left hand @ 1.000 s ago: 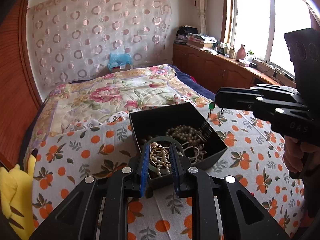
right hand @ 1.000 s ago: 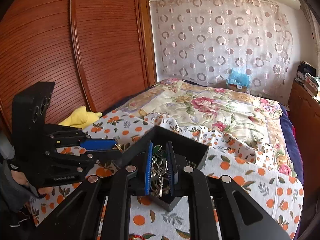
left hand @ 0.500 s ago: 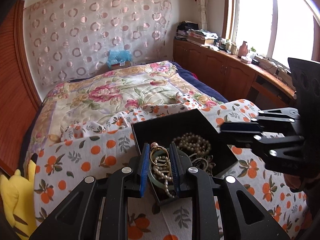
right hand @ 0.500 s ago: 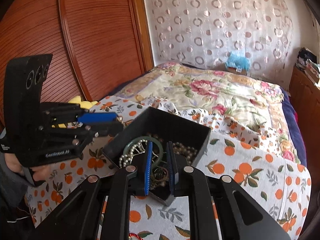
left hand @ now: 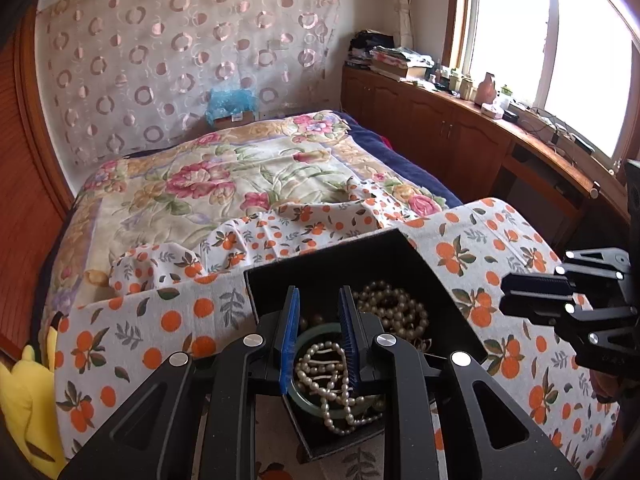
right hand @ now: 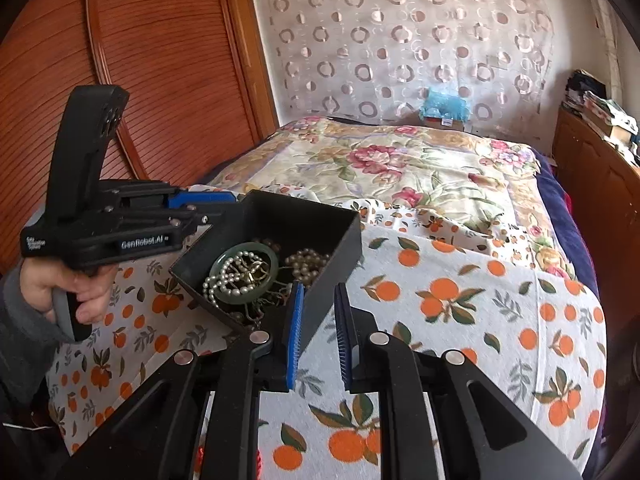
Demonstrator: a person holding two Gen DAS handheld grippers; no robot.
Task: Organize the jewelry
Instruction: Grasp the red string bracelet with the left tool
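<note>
Step in hand: both tools closing in on the black jewelry box (left hand: 332, 264), nothing picked yet.

- Box sits on the orange-print cloth (right hand: 460, 320), toward its far edge, clear of the side edges.
- Box looks close to square, so no real long axis. It lies diamond-wise, one corner toward the person and the opposite corner toward the bed.
- Jade bangle (right hand: 219, 270) lies flat in the near-left part. Pearl strand (left hand: 320, 364) is draped across it and spills over its rim. Second pearl heap (left hand: 392, 308) sits toward the right wall.
- Left gripper (left hand: 319, 336): tongs a narrow gap apart over the bangle, nothing pinched as far as shows.
- Right gripper (right hand: 318, 320): tongs also slightly apart. The box's near-right wall shows through the gap, but the left view has the tips standing off the box, so probably not clamped.

Next move, as a judgement: widen one pair of tongs and drop onto a single piece. The pearls are tangled over the bangle, so lifting either likely drags the other. The free tool should steady the box wall.
</note>
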